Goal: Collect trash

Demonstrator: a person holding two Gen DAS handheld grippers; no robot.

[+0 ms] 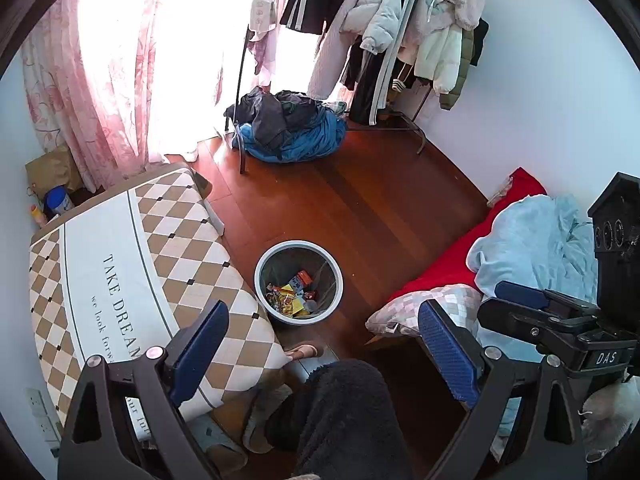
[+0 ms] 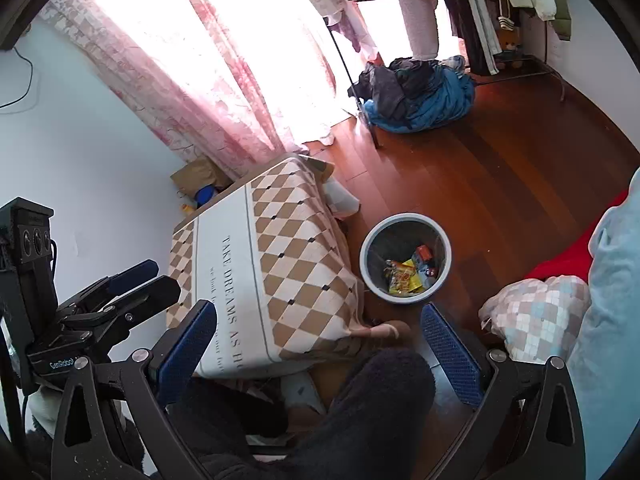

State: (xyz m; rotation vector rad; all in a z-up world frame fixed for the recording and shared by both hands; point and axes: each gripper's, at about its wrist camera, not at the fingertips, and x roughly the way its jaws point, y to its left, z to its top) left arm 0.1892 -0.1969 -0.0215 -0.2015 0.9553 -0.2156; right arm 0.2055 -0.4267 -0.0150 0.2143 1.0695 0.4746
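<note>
While both pairs of tongs hang above the wooden floor (image 1: pixel 360 200), we see the waste bin (image 1: pixel 299 282) standing on it between the cloth-covered bench (image 1: pixel 132 264) and the bed (image 1: pixel 532 248). The left tongs (image 1: pixel 324 336) are spread wide with nothing between their blue pads (image 1: pixel 448 344), and the right tongs (image 2: pixel 320 340) are likewise wide apart and empty. Each pair shows in the other's view at the edge of the frame.

The trash (image 1: pixel 294 292) lies at the bottom of the bin: yellow, orange and red wrappers in a loose heap. In the right wrist view the bin (image 2: pixel 405 258) sits just ahead of the tongs, close to the hanging edge of the diamond-patterned cloth (image 2: pixel 280 264). We see no loose wrappers on the floor around it.

On the bed a red blanket (image 1: pixel 516 192), a pale blue cover (image 1: pixel 536 236) and a checked pillow (image 1: pixel 432 304) lie bunched together. Farther off, a pile of dark and blue clothes (image 1: pixel 288 128) rests on the floor at the foot of a clothes rack (image 1: pixel 392 32) hung with coats, beside the pink curtain (image 1: pixel 100 80). A dark fleecy leg (image 1: pixel 344 412) of the person fills the lower middle of both views.
</note>
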